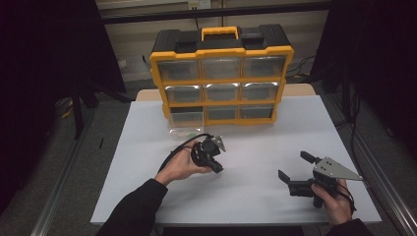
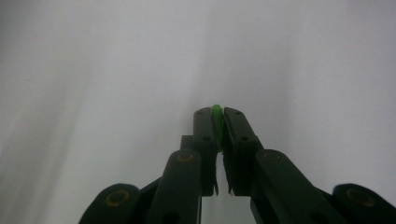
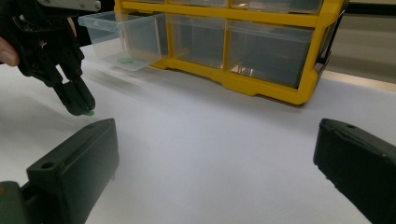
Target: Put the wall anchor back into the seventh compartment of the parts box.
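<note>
I have the green chip (image 2: 216,113) pinched edge-on at the very tip of my left tongs (image 2: 216,122), low over the bare desk (image 1: 255,147), short of the pulled-out drawer (image 3: 122,39). So little of it is gripped that I expect it could twist or slip free on the way. My right tongs (image 1: 295,169) hang spread and idle, well apart.

Yellow-and-black drawer organiser (image 1: 221,73) at far edge of white table (image 1: 255,187). Clear drawers, three rows. Grey floor (image 1: 64,162) left of table.
</note>
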A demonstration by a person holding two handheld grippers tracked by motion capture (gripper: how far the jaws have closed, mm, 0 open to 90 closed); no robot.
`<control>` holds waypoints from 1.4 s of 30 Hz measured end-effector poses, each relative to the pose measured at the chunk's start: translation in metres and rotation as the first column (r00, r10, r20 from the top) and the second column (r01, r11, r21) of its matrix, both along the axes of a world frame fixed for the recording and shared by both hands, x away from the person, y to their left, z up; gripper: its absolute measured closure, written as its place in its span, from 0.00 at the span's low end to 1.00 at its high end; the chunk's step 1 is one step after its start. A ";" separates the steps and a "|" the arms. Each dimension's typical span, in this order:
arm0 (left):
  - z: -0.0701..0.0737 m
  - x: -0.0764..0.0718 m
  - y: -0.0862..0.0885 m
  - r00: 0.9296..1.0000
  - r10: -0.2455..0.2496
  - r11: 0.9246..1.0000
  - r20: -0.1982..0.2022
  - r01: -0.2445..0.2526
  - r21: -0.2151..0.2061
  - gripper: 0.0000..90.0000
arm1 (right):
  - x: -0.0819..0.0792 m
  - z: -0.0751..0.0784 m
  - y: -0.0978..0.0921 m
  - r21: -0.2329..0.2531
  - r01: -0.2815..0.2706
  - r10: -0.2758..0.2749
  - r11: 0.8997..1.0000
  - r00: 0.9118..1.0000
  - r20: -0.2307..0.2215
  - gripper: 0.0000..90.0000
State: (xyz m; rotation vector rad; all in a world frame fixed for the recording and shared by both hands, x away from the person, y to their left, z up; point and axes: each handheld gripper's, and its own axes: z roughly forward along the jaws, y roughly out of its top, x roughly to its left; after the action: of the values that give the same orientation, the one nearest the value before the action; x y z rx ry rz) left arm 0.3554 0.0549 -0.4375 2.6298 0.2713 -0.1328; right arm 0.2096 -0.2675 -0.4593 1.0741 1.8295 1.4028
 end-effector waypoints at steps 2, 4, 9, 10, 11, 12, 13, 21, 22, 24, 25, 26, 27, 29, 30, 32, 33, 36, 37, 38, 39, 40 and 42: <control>0.002 0.001 0.003 1.000 -0.001 1.000 -0.001 0.001 -0.017 0.94 | 0.000 0.000 0.000 -0.002 -0.001 0.001 1.000 1.000 0.000 0.00; 0.005 0.002 0.005 1.000 0.002 1.000 0.005 -0.002 -0.020 0.94 | 0.000 0.000 0.000 -0.002 0.001 -0.001 1.000 1.000 0.001 0.00; 0.009 0.003 0.009 1.000 0.011 0.999 0.001 -0.011 -0.038 0.94 | 0.000 0.000 0.000 0.001 0.002 -0.002 1.000 1.000 0.002 0.00; 0.010 0.005 0.010 1.000 0.001 1.000 0.002 -0.001 -0.029 0.94 | 0.000 0.000 0.000 0.001 0.003 -0.003 1.000 1.000 0.002 0.00; 0.011 0.004 0.011 1.000 0.017 0.999 0.007 -0.016 -0.030 0.94 | 0.000 0.000 0.000 0.002 0.003 -0.003 1.000 1.000 0.002 0.00; 0.011 0.005 0.011 1.000 0.010 0.999 0.010 -0.009 -0.031 0.94 | 0.000 0.000 0.000 0.001 0.003 -0.003 1.000 1.000 0.003 0.00; 0.011 0.005 0.012 1.000 0.017 0.999 0.008 -0.016 -0.039 0.94 | 0.000 0.000 0.000 0.002 0.003 -0.003 1.000 1.000 0.002 0.00; 0.020 0.005 0.017 0.998 0.038 0.997 0.049 -0.035 -0.064 0.94 | 0.000 0.000 0.000 0.001 0.002 -0.002 1.000 1.000 0.000 0.00; 0.022 0.005 0.018 0.998 0.048 0.997 0.041 -0.045 -0.070 0.94 | 0.000 0.000 0.000 0.002 0.003 -0.003 1.000 1.000 0.001 0.00; 0.025 0.006 0.022 0.997 0.053 0.995 0.047 -0.049 -0.081 0.94 | 0.000 0.000 0.000 0.002 0.002 -0.002 1.000 1.000 0.002 0.00; 0.027 0.007 0.024 0.997 0.058 0.994 0.046 -0.053 -0.091 0.94 | 0.000 0.000 0.000 0.003 0.003 -0.003 1.000 1.000 0.002 0.00; 0.029 0.007 0.025 0.997 0.066 0.993 0.051 -0.060 -0.106 0.94 | 0.000 0.000 0.000 0.002 0.003 -0.003 1.000 1.000 0.001 0.00; 0.031 0.007 0.027 0.996 0.069 0.992 0.048 -0.063 -0.113 0.94 | 0.000 0.000 0.000 0.000 0.002 -0.002 1.000 1.000 0.001 0.00; 0.036 0.008 0.031 0.996 0.074 0.990 0.056 -0.067 -0.125 0.94 | 0.000 0.000 0.000 0.000 0.002 -0.002 1.000 1.000 0.000 0.00; 0.038 0.009 0.033 0.996 0.073 0.990 0.058 -0.065 -0.126 0.94 | 0.000 0.000 0.000 0.001 0.002 -0.002 1.000 1.000 0.000 0.00; 0.041 0.010 0.037 0.996 0.081 0.987 0.046 -0.074 -0.146 0.94 | 0.000 0.000 0.000 0.001 0.003 -0.003 1.000 1.000 0.001 0.00; 0.043 0.011 0.039 0.995 0.085 0.987 0.044 -0.077 -0.144 0.94 | 0.000 0.000 0.000 0.001 0.003 -0.003 1.000 1.000 0.001 0.00; 0.049 0.014 0.045 0.993 0.111 0.978 0.034 -0.103 -0.181 0.94 | 0.000 0.000 0.000 0.001 0.004 -0.004 1.000 1.000 0.001 0.00; 0.051 0.014 0.047 0.993 0.112 0.978 0.035 -0.104 -0.178 0.94 | 0.001 0.000 0.000 0.000 0.005 -0.005 1.000 1.000 0.002 0.00; 0.052 0.015 0.049 0.992 0.116 0.977 0.043 -0.106 -0.184 0.94 | 0.001 0.000 0.000 -0.001 0.006 -0.006 1.000 1.000 0.001 0.00; 0.054 0.015 0.051 0.992 0.120 0.976 0.043 -0.109 -0.191 0.94 | 0.001 0.000 0.000 0.001 0.007 -0.007 1.000 1.000 0.000 0.00; 0.056 0.016 0.053 0.992 0.120 0.975 0.049 -0.108 -0.193 0.94 | 0.001 0.000 0.000 -0.001 0.005 -0.005 1.000 1.000 -0.001 0.00; 0.060 0.017 0.056 0.991 0.124 0.972 0.051 -0.111 -0.205 0.94 | 0.001 0.000 0.000 -0.001 0.008 -0.008 1.000 1.000 -0.001 0.00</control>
State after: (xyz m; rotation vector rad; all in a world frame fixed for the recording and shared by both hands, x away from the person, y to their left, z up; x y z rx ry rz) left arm 0.3724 0.1108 -0.3772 2.4048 0.3702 -0.0342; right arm 0.2102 -0.2676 -0.4596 1.0804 1.8247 1.3973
